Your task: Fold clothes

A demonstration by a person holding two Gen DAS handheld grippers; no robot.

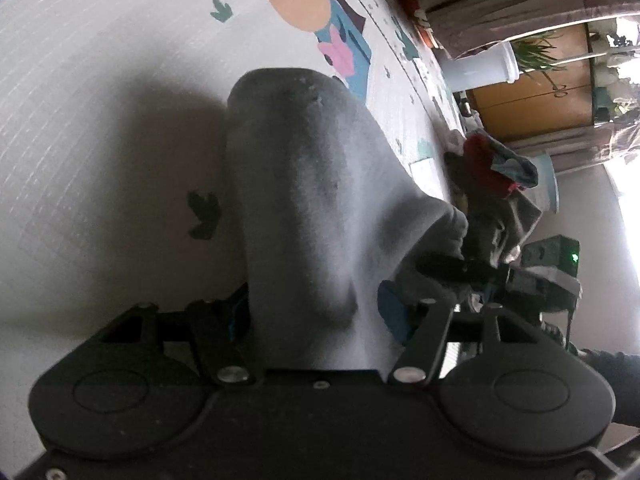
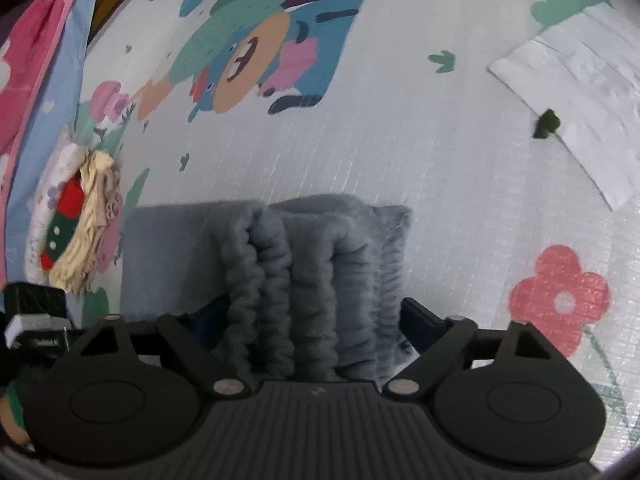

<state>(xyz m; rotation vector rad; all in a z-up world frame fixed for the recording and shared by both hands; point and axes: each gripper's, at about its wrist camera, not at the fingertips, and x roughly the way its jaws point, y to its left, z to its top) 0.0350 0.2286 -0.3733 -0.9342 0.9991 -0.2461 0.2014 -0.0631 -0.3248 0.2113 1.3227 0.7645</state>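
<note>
**Both claws gripping the grey garment over the play mat**

The left claw [image 1: 316,312] is clenched on the smooth end of the grey garment [image 1: 304,184]; the right claw [image 2: 316,316] grips its gathered, ribbed end [image 2: 296,264]. The cloth hangs just above the play mat [image 2: 440,184]. The pile of other clothes [image 1: 492,176] lies at 3 o'clock in the left view. Recommended: keep both grips level, hold the cloth taut, and lower edge onto edge to avoid creases.

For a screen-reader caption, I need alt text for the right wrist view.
The right gripper is shut on bunched grey garment above a cartoon-printed play mat. A small pile of clothes lies at left.
</note>
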